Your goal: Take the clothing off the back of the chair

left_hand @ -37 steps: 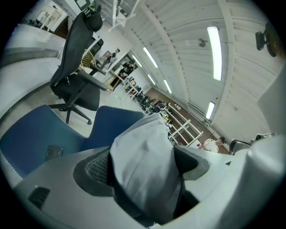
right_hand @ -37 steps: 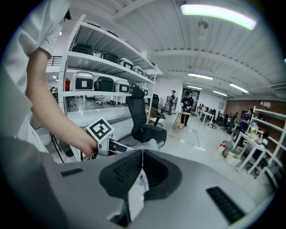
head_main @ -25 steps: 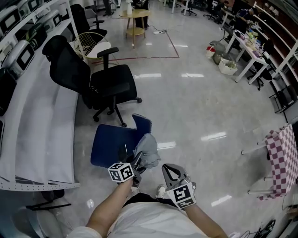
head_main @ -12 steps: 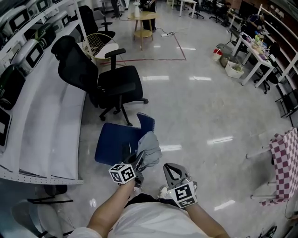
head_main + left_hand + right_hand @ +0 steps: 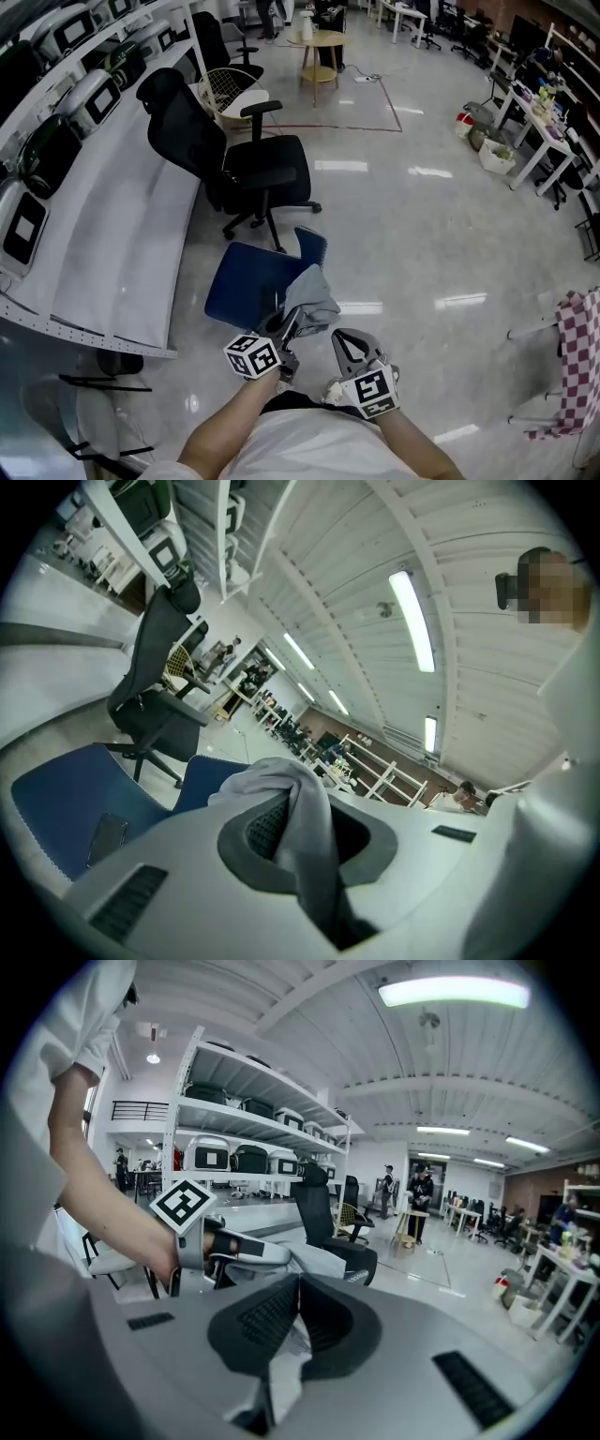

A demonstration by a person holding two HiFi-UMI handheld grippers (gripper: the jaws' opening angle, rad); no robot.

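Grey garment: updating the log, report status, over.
Left gripper shut on grey garment. Right gripper shut, alongside. Garment bunched at back of blue chair, contact unclear. Nothing in the way.

no legible text, numbers, labels or brand marks in any view; print on the shelf equipment possibly too small.

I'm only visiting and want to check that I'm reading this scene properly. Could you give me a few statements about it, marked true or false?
1. The left gripper has its fingers shut on the grey garment. True.
2. The right gripper grips the garment too. False: it is apart from the garment, fingers together.
3. The chair nearest the garment is the blue chair. True.
4. The black office chair lies tipped over. False: it stands upright on its wheeled base.
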